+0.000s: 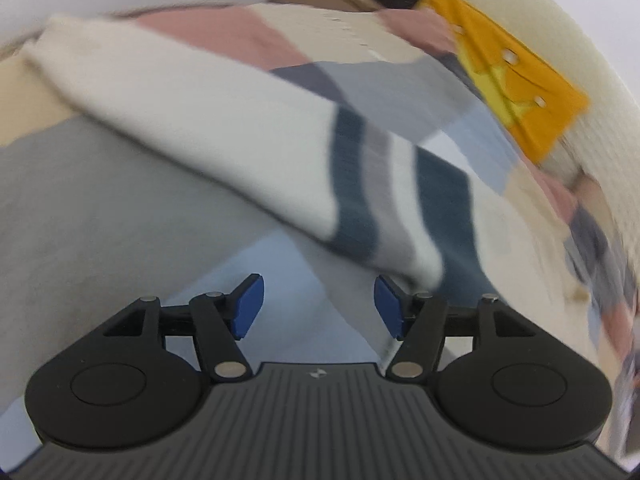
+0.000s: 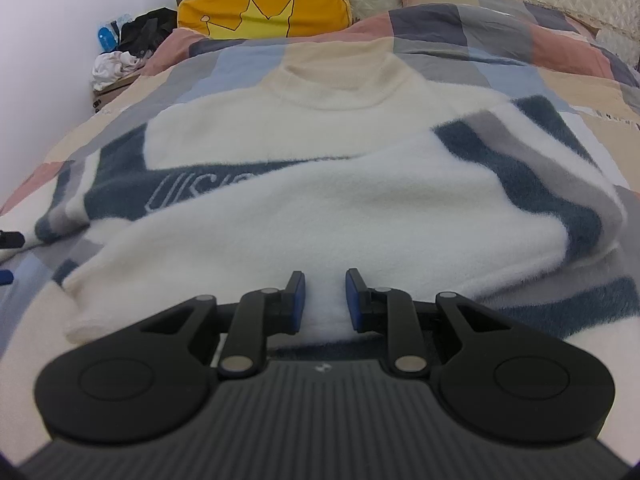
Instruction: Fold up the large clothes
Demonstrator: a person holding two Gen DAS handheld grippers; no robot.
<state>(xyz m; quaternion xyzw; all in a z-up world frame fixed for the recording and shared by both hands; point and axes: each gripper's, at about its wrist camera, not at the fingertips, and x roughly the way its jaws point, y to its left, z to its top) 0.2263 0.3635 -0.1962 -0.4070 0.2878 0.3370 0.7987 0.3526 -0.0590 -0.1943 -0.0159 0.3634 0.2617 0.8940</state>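
Cream sweater (image 2: 320,184) lay flat on checked bedspread (image 2: 560,64); navy band lettering partly legible, "USI". Right tool (image 2: 322,300) clamped sweater's near hem fold. Left tool (image 1: 318,306) gaped, empty, beside sleeve (image 1: 224,148) cuff edge. Yellow crown pillow (image 2: 272,0) at headboard.

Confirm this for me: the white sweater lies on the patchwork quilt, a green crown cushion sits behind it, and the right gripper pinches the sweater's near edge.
One detail is off: the crown cushion is yellow, not green, as the right wrist view shows. The rest holds: the white sweater lies on the patchwork quilt, and the right gripper pinches a fold of its near edge.
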